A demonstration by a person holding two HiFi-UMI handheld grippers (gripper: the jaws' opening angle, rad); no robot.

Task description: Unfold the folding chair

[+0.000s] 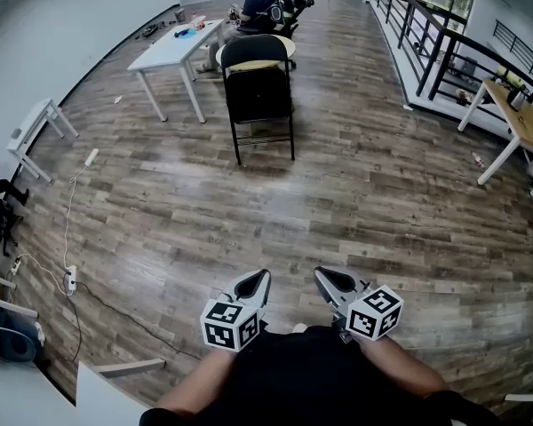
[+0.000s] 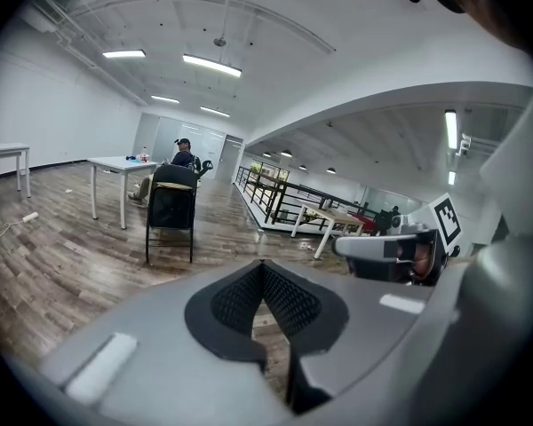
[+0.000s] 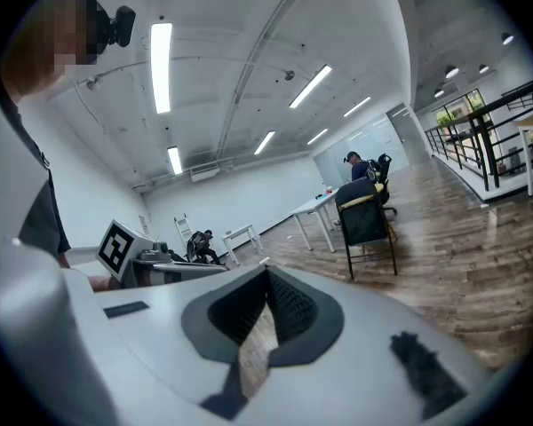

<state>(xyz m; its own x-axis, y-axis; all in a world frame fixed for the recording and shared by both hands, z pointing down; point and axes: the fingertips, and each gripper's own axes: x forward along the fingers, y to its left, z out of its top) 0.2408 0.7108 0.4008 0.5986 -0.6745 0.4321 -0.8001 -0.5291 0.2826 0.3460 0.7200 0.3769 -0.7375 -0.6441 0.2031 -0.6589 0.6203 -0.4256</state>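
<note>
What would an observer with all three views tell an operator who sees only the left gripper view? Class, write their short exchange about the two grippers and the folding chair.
Operator: My left gripper is shut with nothing in it. Is the other one the same?
Observer: Yes. The right gripper view shows the right gripper with its jaws together and nothing between them.
Operator: I can see the folding chair standing ahead. How do both grippers sit relative to it?
Observer: In the head view they are side by side, close to the person's body. A wide stretch of wood floor lies between them and the chair, so neither touches it.
</note>
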